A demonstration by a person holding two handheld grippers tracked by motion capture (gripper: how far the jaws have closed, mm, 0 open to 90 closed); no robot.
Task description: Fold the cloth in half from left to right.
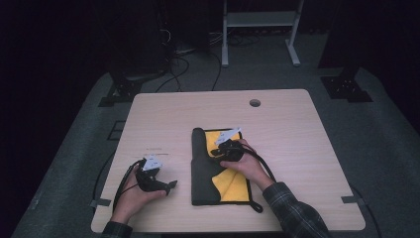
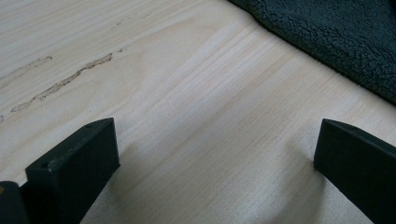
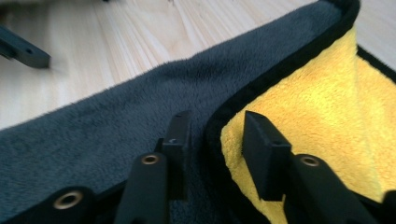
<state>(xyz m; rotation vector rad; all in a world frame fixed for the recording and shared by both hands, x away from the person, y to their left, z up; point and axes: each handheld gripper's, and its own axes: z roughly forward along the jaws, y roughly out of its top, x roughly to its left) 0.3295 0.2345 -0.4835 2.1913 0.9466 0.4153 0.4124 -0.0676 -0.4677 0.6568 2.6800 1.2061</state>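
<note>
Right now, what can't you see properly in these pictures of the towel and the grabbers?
- High view: the right gripper over the yellow-and-grey towel is too small and dim to tell how its jaws stand.
- Right gripper view: whether the jaws pinch the black hem; it lies between them, contact unclear.
- Left gripper view: most of the towel, cut off by the top right corner.

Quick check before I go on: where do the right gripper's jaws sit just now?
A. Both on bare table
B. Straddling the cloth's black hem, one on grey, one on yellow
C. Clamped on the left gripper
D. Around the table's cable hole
B: in the right gripper view, the right gripper straddles the black hem of the cloth, one jaw over grey, the other over yellow.
</note>
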